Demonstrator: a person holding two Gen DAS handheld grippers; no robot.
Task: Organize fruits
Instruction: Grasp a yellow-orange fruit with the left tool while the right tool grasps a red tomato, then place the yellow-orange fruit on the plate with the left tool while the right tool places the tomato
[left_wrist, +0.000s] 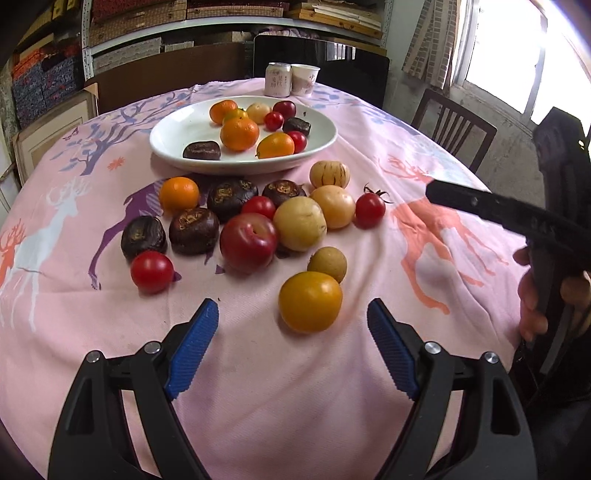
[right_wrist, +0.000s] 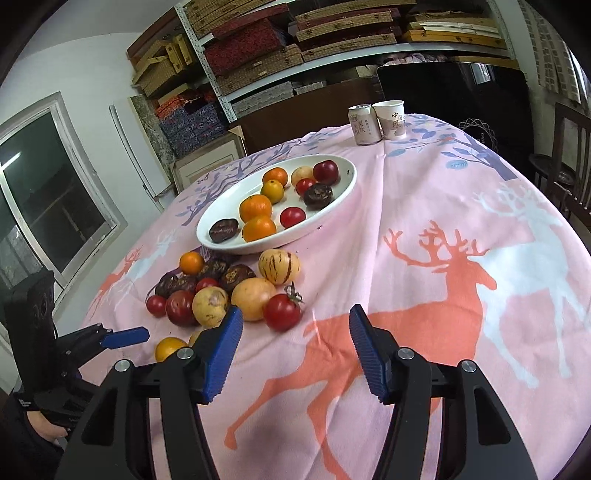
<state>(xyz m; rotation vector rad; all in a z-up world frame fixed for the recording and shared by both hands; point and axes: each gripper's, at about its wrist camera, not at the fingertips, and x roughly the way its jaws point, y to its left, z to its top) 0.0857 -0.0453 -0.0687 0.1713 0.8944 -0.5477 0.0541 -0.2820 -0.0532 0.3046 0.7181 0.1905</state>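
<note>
Left hand-held gripper (left_wrist: 291, 325) hovers jaws wide, empty, near counter's front edge, lined up on round yellow-orange fruit (left_wrist: 309, 301), likely next pick. Right hand-held gripper (right_wrist: 295, 332) also wide, empty. Loose fruit clusters mid-counter; shallow white ceramic plate (left_wrist: 177, 129) beyond, partly filled.

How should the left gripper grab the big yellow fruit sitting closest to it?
Grip the yellow fruit across its widest middle, coming from the near side. It is round, sits apart from the pile, and the open left gripper already faces it.
</note>
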